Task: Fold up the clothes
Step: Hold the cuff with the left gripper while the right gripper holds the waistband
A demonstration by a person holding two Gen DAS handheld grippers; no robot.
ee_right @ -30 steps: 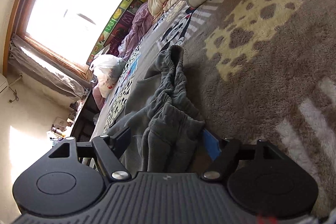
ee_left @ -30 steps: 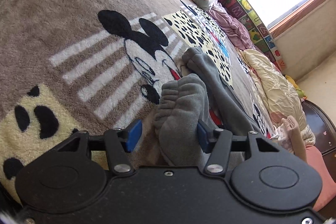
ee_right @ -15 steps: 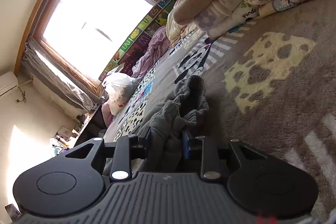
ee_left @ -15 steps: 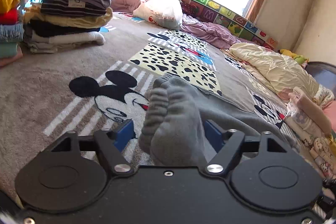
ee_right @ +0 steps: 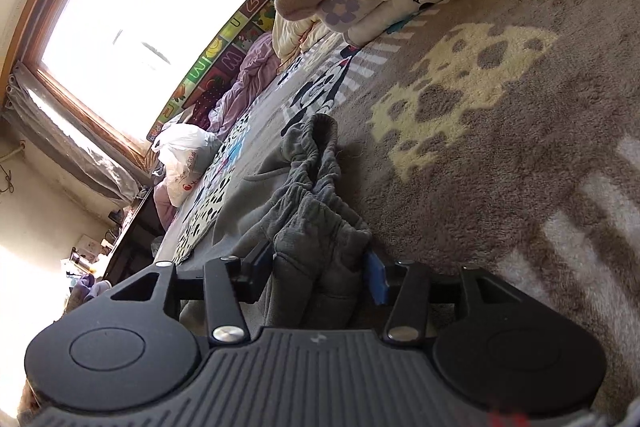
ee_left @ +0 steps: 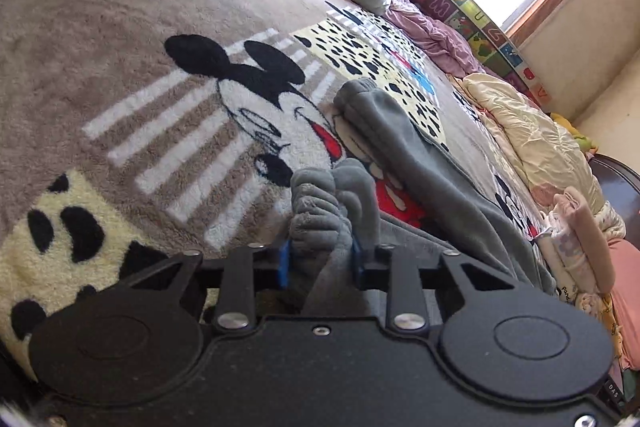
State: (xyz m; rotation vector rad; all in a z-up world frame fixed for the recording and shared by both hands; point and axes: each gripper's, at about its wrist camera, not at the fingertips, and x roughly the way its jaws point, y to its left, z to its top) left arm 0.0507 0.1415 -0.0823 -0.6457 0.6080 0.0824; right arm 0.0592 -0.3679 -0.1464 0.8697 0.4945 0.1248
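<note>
Your left gripper (ee_left: 320, 261) was closing, its blue pads pinching a bunched cuff of the grey sweatpants (ee_left: 400, 143), which trailed toward one o'clock across the cartoon rug (ee_left: 120, 67). Your right gripper (ee_right: 318, 273) was opening, the gathered waistband (ee_right: 320, 227) between its jaws.

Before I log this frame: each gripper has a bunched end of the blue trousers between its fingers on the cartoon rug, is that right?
Not quite: the trousers are grey, not blue; only the gripper pads are blue. The left wrist view shows the left gripper closing on one bunched end, and the right wrist view shows the right gripper opening around the other, over the rug.
</note>
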